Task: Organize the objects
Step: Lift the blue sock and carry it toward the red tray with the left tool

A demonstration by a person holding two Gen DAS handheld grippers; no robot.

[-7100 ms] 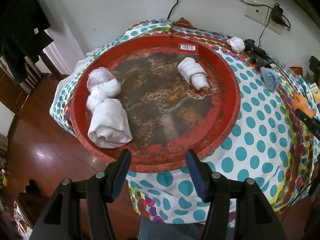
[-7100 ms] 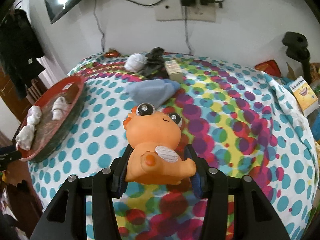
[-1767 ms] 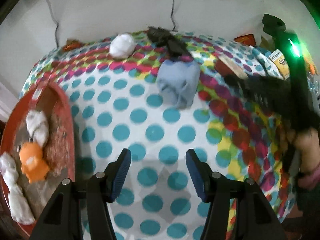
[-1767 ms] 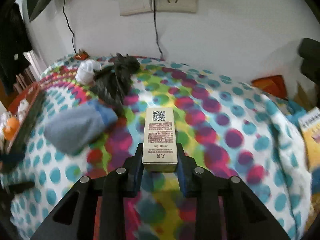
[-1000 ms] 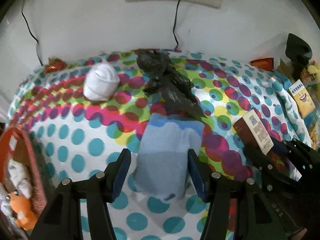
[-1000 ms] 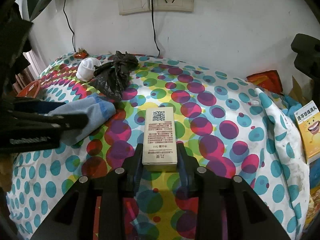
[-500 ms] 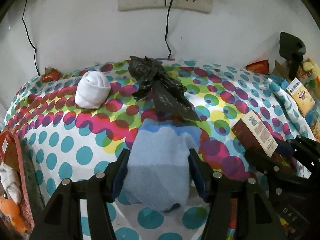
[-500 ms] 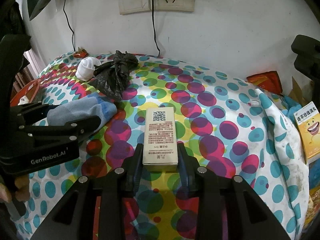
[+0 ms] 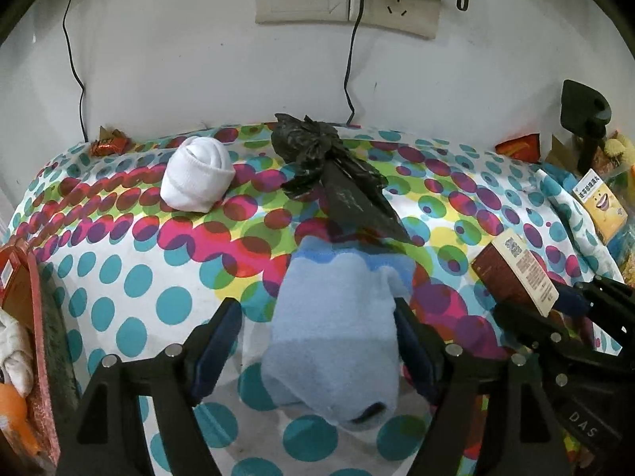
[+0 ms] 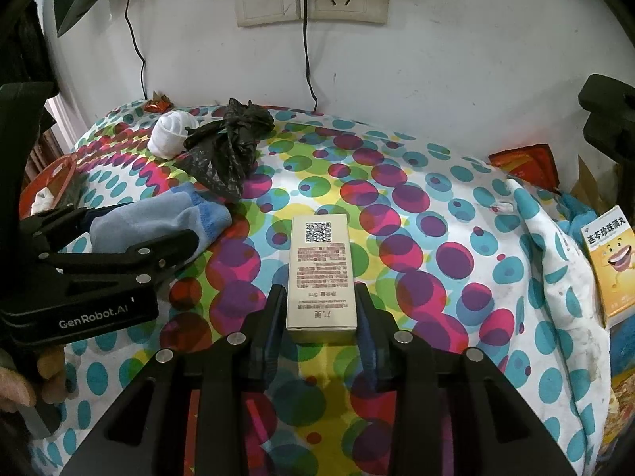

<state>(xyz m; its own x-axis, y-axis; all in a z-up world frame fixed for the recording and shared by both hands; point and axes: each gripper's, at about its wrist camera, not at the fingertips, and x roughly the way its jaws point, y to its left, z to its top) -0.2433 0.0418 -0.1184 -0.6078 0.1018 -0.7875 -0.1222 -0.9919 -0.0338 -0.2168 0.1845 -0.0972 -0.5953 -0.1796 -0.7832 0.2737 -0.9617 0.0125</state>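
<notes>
Left gripper (image 9: pixel 317 341), jaws opening, straddles a folded blue sock (image 9: pixel 337 317) lying on the spotted tablecloth (image 9: pixel 158 301) toward the table's near edge. The sock is pale blue with a darker blue band at its far end, soft and blocky in outline, its near end rounded and slightly lifted off the cloth. A clear gap shows between the sock and the left pad; on the other side the pad sits just beside or against the fabric, which of the two cannot be told.

Right gripper (image 10: pixel 320 309) is clamped narrowly on a small cream box (image 10: pixel 320 273) printed with a QR code and red text. The box lies lengthwise along the fingers, its far end pointing toward the wall, over the middle of the table.

Behind the sock, touching its far end, lies a crumpled black plastic bag (image 9: pixel 333 170); a rolled white sock (image 9: pixel 196 182) sits near the table's far left corner, beside a small red wrapper (image 9: pixel 109 144) at the far edge. A red tray (image 9: pixel 37 317) at the left edge holds white rolled cloths (image 9: pixel 16 349) and an orange toy (image 9: pixel 14 404). A yellow carton (image 10: pixel 609 261) rests at the right edge.

Compared with half a second before: the left fingers stand visibly farther apart, where they had closely flanked the sock, and the view sits a little nearer it. The box in the right gripper is unchanged in position. Seven seconds before, the right gripper carried the orange toy.
</notes>
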